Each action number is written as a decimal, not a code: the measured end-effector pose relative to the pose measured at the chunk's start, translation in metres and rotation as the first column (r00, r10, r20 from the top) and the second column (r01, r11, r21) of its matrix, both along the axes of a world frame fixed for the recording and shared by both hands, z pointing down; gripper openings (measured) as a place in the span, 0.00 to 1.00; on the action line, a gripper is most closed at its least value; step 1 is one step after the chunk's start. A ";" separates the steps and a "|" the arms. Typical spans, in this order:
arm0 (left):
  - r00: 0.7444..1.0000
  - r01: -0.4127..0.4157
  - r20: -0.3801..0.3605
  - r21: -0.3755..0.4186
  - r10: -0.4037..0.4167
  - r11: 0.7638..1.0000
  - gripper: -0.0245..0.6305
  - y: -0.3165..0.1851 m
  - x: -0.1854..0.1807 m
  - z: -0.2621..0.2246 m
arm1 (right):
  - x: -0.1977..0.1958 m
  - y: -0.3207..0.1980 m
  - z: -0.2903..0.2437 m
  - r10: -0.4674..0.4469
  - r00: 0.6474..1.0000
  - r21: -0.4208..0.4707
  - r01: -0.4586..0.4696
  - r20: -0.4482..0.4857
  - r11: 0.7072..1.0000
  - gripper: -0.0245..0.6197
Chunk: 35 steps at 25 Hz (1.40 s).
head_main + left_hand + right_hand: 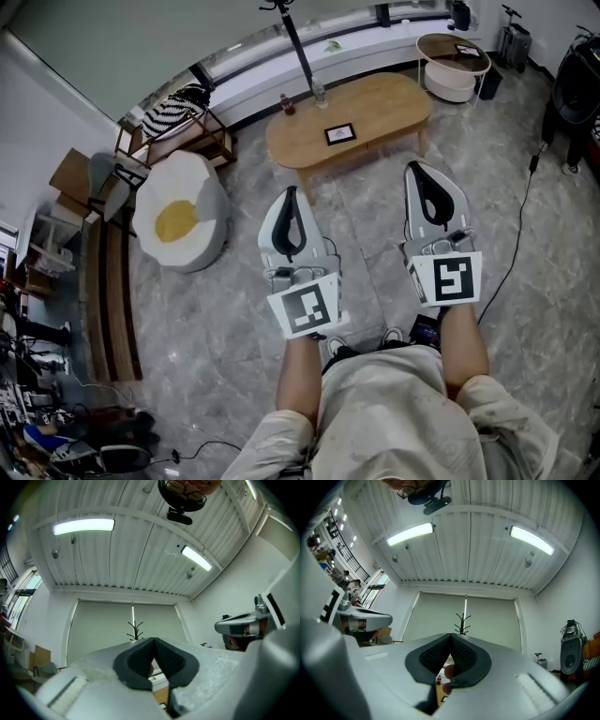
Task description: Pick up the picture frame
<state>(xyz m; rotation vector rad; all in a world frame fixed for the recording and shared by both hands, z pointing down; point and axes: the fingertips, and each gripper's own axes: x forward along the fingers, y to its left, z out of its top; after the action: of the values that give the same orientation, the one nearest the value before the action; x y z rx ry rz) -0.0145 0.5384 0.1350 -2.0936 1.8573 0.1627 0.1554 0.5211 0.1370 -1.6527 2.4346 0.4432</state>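
A small black picture frame [340,133] lies flat on the oval wooden coffee table [394,98], some way ahead of me. My left gripper [292,194] and right gripper [419,170] are held side by side above the floor, short of the table, both tilted slightly upward. Both are shut with nothing between their pads. In the left gripper view the shut left gripper [153,641] fills the bottom, with a sliver of the table below it. In the right gripper view the shut right gripper [450,637] hides most of the table; a small red bottle [438,680] shows under it.
On the table also stand a small red bottle [288,105] and a black stand's pole [302,49]. A fried-egg-shaped beanbag [180,212] sits on the floor at left. A round white side table [453,64] stands at far right. A cable [517,234] trails across the marble floor at right.
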 end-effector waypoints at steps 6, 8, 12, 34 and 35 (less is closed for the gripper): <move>1.000 -0.002 0.019 -0.051 0.003 0.999 0.04 -0.003 0.033 0.019 | 0.034 -0.001 0.018 -0.012 1.000 -0.054 0.013 0.008 0.998 0.04; 1.000 0.007 0.023 -0.061 -0.006 0.998 0.04 -0.005 0.034 0.023 | 0.036 -0.004 0.027 -0.016 1.000 -0.073 0.017 0.007 0.997 0.04; 1.000 0.012 0.026 -0.069 -0.010 0.998 0.04 -0.015 0.032 0.031 | 0.034 -0.016 0.040 -0.009 1.000 -0.090 0.009 0.008 0.996 0.04; 1.000 -0.011 -0.008 -0.084 0.011 0.996 0.04 -0.185 -0.045 0.059 | -0.034 -0.189 0.048 0.026 1.000 -0.117 -0.025 0.008 0.993 0.04; 1.000 -0.013 -0.005 -0.090 0.012 0.996 0.04 -0.194 -0.050 0.059 | -0.039 -0.198 0.047 0.030 0.999 -0.120 -0.028 0.012 0.992 0.04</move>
<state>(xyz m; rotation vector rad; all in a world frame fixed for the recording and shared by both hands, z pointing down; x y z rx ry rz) -0.0648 0.3441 0.1939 -2.1664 1.8872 0.0881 0.1169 0.3229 0.1840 -1.7333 2.4749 0.2931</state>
